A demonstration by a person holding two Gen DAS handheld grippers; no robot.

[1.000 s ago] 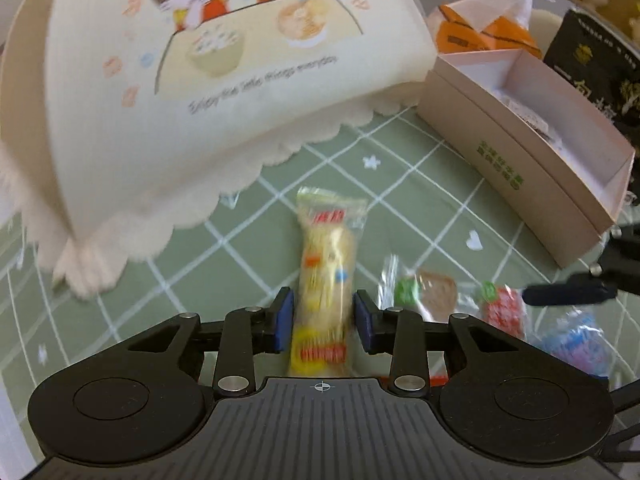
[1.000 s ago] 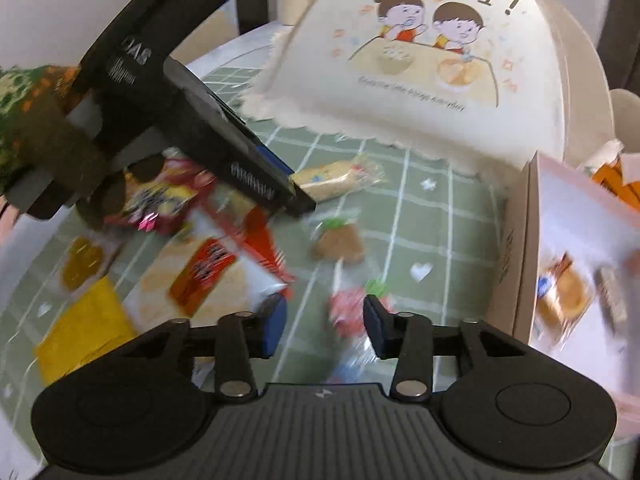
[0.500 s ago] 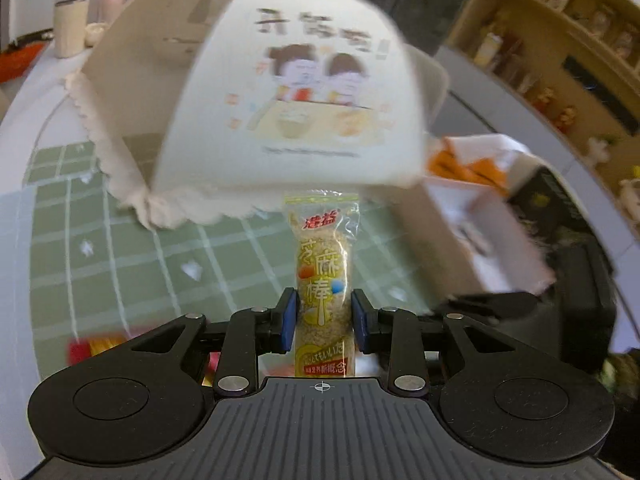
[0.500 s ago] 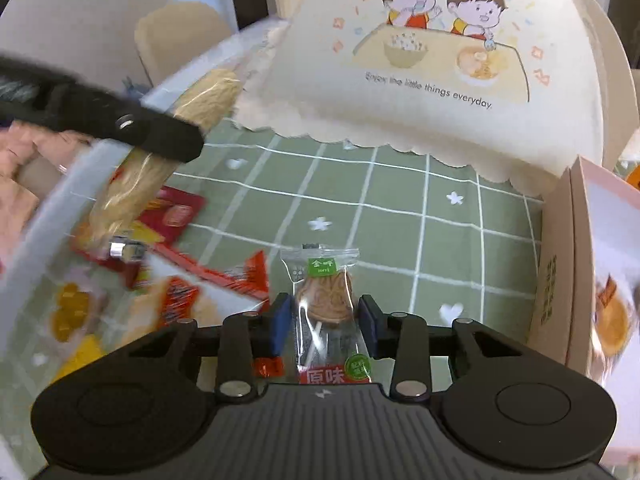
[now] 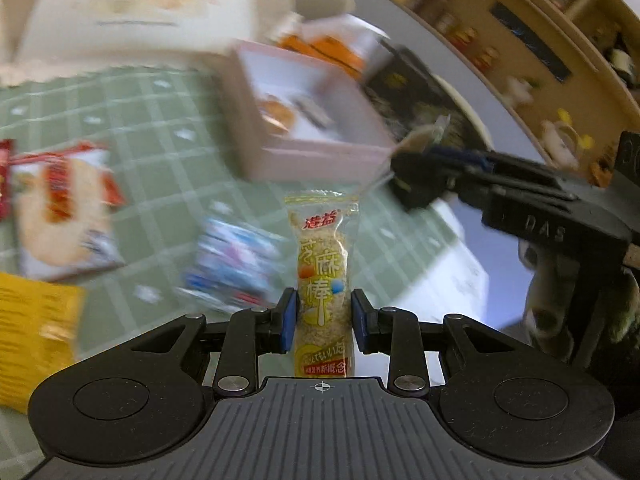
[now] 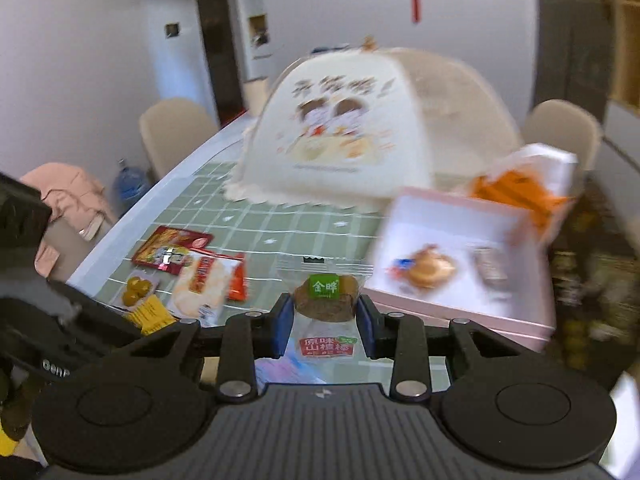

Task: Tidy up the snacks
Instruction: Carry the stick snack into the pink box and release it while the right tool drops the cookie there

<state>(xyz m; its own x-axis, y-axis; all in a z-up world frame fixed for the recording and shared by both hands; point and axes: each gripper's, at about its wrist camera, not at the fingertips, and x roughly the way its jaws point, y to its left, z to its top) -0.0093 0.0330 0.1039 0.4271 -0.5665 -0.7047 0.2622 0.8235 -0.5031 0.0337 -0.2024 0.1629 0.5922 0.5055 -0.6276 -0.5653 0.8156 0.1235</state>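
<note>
My left gripper [image 5: 323,320] is shut on a yellow sesame-stick packet [image 5: 323,276] and holds it upright above the green checked tablecloth. My right gripper [image 6: 325,320] is shut on a clear packet with a brown hawthorn snack [image 6: 326,298], lifted above the table. The open pink box [image 6: 516,320] lies to the right in the right wrist view and holds a round pastry [image 6: 430,268] and another small packet. In the left wrist view the box [image 5: 316,156] lies ahead, and the right gripper [image 5: 440,168] shows at the right with its packet.
A domed food cover [image 6: 340,128] stands at the back of the table. Several snack packets [image 6: 200,280] lie at the left. A blue-white packet [image 5: 236,264] lies below the left gripper. Orange-and-white bags [image 6: 520,184] sit behind the box. Chairs stand around the table.
Both grippers have risen with their packets and swung toward the pink box. The left view has turned right, so the box now lies ahead of it.
</note>
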